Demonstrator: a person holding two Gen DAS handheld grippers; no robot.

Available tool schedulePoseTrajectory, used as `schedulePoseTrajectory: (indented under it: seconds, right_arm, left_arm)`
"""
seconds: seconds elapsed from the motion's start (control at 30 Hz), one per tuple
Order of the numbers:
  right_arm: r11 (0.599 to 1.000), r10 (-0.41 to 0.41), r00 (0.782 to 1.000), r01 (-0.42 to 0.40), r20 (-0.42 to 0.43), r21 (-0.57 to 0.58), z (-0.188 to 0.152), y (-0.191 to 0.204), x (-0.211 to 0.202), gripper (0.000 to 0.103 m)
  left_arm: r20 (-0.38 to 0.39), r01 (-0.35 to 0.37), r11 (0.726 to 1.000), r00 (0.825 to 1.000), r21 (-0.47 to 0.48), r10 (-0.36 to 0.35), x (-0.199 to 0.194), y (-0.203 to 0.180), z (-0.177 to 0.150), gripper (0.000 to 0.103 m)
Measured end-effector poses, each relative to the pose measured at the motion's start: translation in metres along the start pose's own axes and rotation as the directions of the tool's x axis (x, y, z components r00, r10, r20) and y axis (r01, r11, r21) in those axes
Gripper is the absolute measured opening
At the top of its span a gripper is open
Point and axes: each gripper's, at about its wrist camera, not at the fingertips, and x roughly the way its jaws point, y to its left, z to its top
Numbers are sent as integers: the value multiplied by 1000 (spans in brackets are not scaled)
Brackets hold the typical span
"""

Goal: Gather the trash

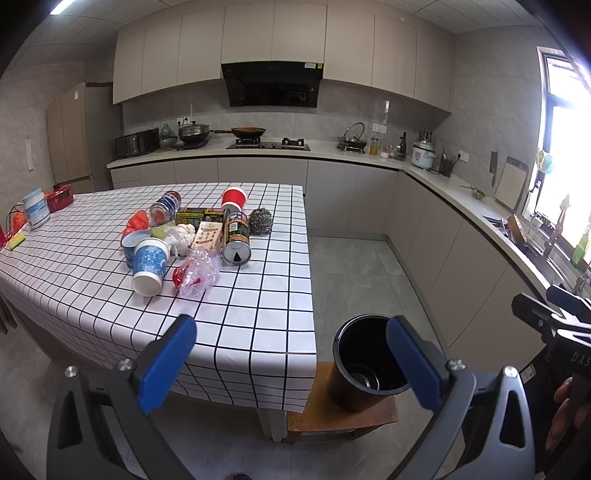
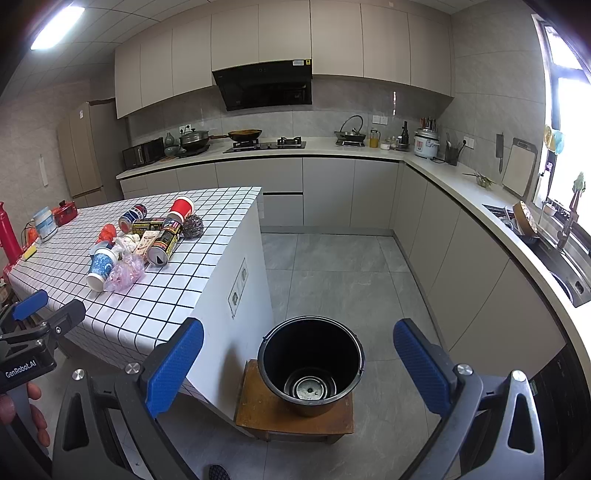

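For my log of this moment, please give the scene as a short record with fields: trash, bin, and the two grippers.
trash: pile on checked table, including blue paper cup, black can, red cup, crumpled plastic bag
bin: black bucket upright on wooden stool, beside the table
left gripper: open, holding nothing
right gripper: open, holding nothing

Pale beige flat-fronted wall cupboards (image 2: 258, 48) run above a grey tiled backsplash (image 2: 332, 114), with a black slanted range hood (image 2: 264, 86) over the gas hob (image 2: 266, 144). A cream L-shaped stone counter (image 2: 436, 173) wraps round toward the bright window (image 2: 570, 147) on the right. Large grey floor tiles (image 2: 332, 266) spread below; a ceiling strip light (image 2: 55, 27) glows, and a tall beige fridge (image 2: 86, 151) stands at the far left
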Motion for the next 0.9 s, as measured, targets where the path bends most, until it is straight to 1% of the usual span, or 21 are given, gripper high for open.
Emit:
schedulePoseTrajectory:
  seconds: [0.9]
  right_arm:
    - [1000, 7, 1000, -7, -2, 8, -1, -2, 4, 103]
  left_arm:
    - [0, -2, 1000, 1000, 2, 2, 2, -3, 0, 103]
